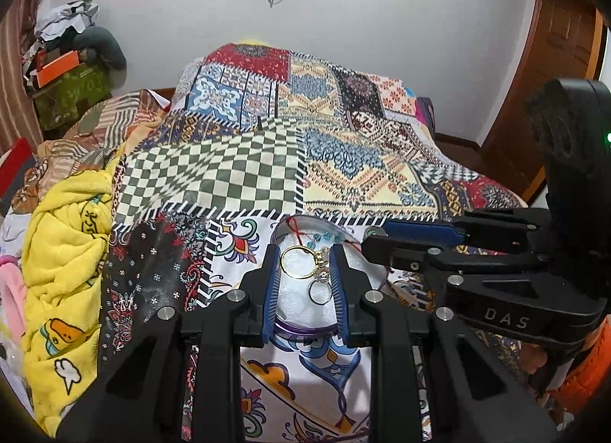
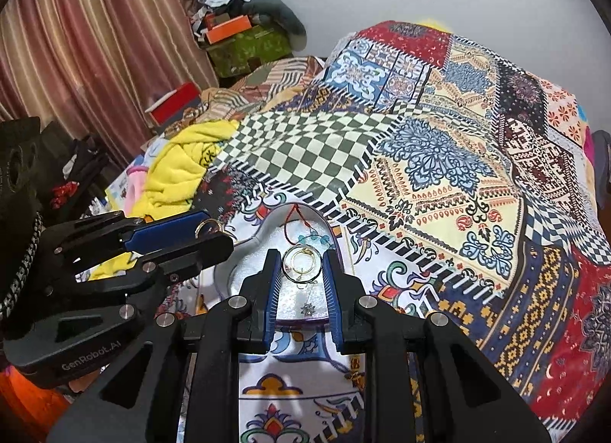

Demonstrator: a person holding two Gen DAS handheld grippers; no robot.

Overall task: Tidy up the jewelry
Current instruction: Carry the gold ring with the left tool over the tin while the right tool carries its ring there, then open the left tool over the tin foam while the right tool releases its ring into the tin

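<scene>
Left gripper (image 1: pixel 305 282): nearest in the left wrist view, jaws spread, one blue pad on either side of the dish; nothing is pinched, and it looks framed over the rings ready to take one.
Right gripper (image 2: pixel 299 282): jaws spread likewise in its own view, straddling the same dish from the other side; empty between the pads. Seen from the left camera its tips (image 1: pixel 376 239) sit at the dish's right edge.
Left gripper from the right camera: its tips (image 2: pixel 214 231) seem to carry a small metal ring at the very end, though I cannot tell whether it is gripped or only lies behind.
Dish (image 1: pixel 290 322): shallow clear tray with a purple rim, resting on the quilt just ahead of both grippers, likely the collecting place for the jewelry.
Gold ring (image 1: pixel 299 261): thin hoop with a small setting, lying in the dish.
Silver ring (image 1: pixel 320 292): smaller, pale, touching the gold one.
Red cord (image 1: pixel 301 233): thin thread with teal beads, trailing over the far rim.
Quilt (image 1: pixel 214 176): busy patchwork; small pieces would be hard to spot off the dish.
Yellow blanket (image 1: pixel 65 252): bunched to the left, well apart.
</scene>
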